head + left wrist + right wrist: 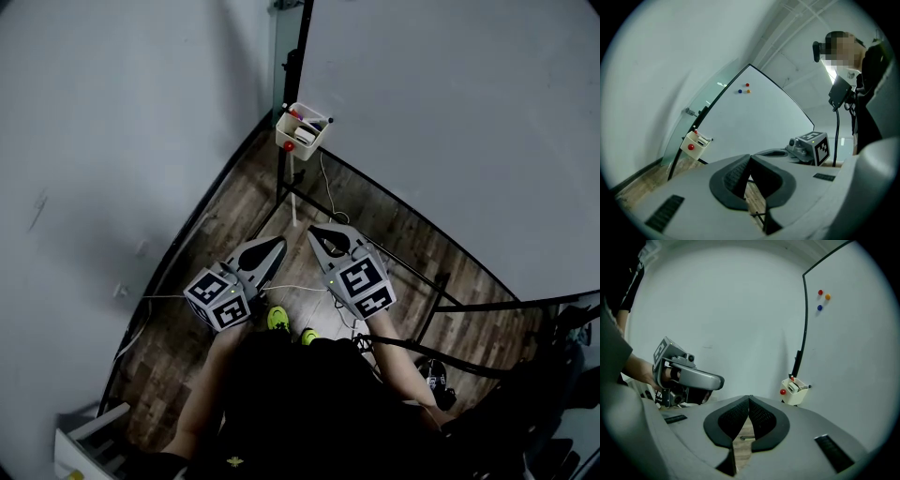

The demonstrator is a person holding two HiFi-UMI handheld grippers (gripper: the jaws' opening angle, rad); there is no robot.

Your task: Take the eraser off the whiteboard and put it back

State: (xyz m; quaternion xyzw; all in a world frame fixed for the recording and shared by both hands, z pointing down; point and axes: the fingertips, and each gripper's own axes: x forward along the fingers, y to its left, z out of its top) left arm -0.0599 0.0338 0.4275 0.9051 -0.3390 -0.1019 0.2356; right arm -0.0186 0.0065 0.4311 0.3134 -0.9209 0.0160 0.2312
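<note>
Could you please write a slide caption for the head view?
Left gripper and right gripper, jaws shut and empty, side by side before the whiteboard and a white box.

The person wears a black top (281,403) and yellow-green shoes (278,320); the left hand-held gripper (278,243) and the right hand-held gripper (315,231) are grey shells with black ribbed pads (761,416) and cubes (361,284) bearing black-and-white square markers.

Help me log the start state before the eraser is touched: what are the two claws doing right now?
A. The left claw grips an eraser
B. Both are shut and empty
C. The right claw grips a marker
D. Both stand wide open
B: in their own views, the left claw and the right claw each have their jaws closed tip to tip with nothing between them.
</note>
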